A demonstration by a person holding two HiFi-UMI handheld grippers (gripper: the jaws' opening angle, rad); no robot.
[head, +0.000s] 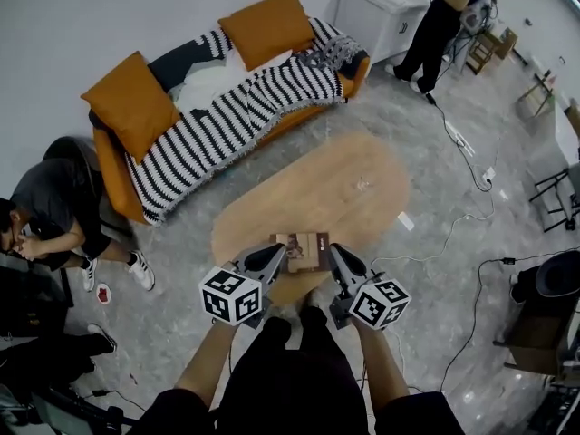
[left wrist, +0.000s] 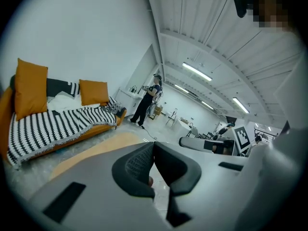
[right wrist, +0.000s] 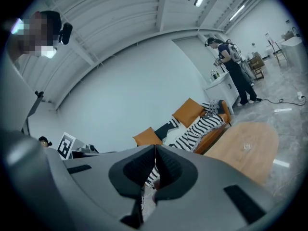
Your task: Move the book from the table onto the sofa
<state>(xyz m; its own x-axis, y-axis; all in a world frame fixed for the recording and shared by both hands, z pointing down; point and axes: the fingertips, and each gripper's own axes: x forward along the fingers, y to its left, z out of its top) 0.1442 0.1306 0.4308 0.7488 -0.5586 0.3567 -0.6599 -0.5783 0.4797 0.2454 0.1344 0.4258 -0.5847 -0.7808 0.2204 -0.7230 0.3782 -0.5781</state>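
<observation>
In the head view, the book (head: 304, 250) lies flat on the near end of the oval wooden table (head: 317, 184). The left gripper (head: 279, 256) comes to the book's left edge and the right gripper (head: 333, 254) to its right edge, so the book sits between the two tips; whether the tips press on it cannot be told from here. A small clear thing (head: 363, 186) stands further along the tabletop. Beyond the table is the orange sofa (head: 110, 166) with a striped blanket (head: 236, 107) spread across the seat and two orange cushions (head: 132, 103) against its back. A seated person (head: 50, 202) is by the sofa's left end, and a standing person (head: 441, 24) is near a white cabinet (head: 376, 12) at the far right

In the left gripper view, the claw is closed, its two dark pads meeting at the front with nothing held between them. The sofa and the table's pale top lie ahead at the left, and the other gripper's marker cube (left wrist: 243, 137) shows at the right

In the right gripper view, the pads are likewise pressed together and empty, only a thin seam between them. The sofa and the table lie beyond at the right
</observation>
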